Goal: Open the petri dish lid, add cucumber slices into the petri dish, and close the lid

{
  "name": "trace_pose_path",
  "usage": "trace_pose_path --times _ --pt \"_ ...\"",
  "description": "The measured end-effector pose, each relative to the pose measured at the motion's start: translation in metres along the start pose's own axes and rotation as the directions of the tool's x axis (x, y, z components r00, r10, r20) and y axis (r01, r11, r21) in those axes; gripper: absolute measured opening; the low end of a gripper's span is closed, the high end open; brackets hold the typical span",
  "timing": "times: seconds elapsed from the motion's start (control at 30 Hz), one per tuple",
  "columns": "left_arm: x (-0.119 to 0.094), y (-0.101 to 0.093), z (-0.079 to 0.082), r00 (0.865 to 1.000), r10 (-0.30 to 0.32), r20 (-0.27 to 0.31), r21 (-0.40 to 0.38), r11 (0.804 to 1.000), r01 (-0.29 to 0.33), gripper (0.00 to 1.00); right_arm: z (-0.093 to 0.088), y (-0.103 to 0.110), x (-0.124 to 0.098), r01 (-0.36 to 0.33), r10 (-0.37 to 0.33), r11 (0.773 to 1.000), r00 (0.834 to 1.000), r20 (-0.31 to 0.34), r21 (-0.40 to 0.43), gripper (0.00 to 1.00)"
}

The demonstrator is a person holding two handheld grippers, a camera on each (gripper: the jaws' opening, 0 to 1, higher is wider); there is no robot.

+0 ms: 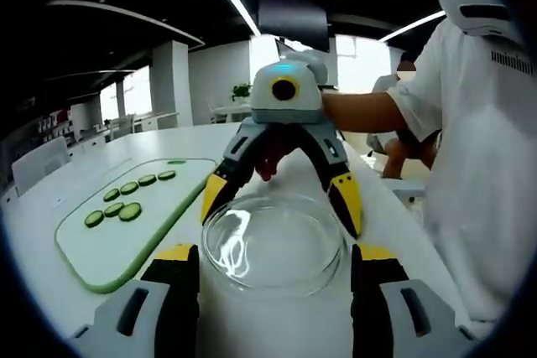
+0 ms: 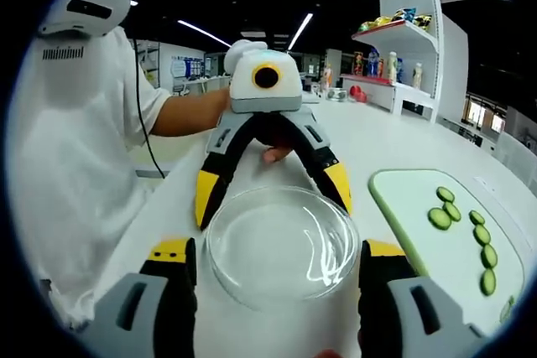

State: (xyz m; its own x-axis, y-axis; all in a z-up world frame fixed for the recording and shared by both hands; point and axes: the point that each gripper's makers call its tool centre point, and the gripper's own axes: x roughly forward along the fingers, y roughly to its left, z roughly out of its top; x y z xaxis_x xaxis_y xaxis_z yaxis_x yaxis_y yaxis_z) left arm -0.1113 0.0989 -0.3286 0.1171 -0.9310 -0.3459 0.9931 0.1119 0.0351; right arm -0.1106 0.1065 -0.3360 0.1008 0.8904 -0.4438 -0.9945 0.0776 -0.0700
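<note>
- Clear glass round petri dish (image 1: 273, 245) sits on the white table (image 1: 50, 241), flanked by both grippers' wide-spread jaws.
- Left gripper (image 1: 275, 278) and right gripper (image 2: 277, 278) face each other across the dish, neither gripping.
- Green-rimmed cutting board (image 2: 394, 207) with round green cucumber slices (image 2: 464, 225) lies just beside.
- White shelving (image 2: 411, 48) stands behind.

No text, label, brand or number can be read anywhere in either view.
</note>
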Motion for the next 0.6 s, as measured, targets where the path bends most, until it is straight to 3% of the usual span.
trace_pose_path --times 0.6 --pt "0.0049 0.0027 -0.0001 1.000 -0.004 -0.002 -0.002 1.000 0.004 0.72 -0.0001 -0.0013 0.0016 -0.006 0.006 1.000 1.000 0.008 0.010 0.77"
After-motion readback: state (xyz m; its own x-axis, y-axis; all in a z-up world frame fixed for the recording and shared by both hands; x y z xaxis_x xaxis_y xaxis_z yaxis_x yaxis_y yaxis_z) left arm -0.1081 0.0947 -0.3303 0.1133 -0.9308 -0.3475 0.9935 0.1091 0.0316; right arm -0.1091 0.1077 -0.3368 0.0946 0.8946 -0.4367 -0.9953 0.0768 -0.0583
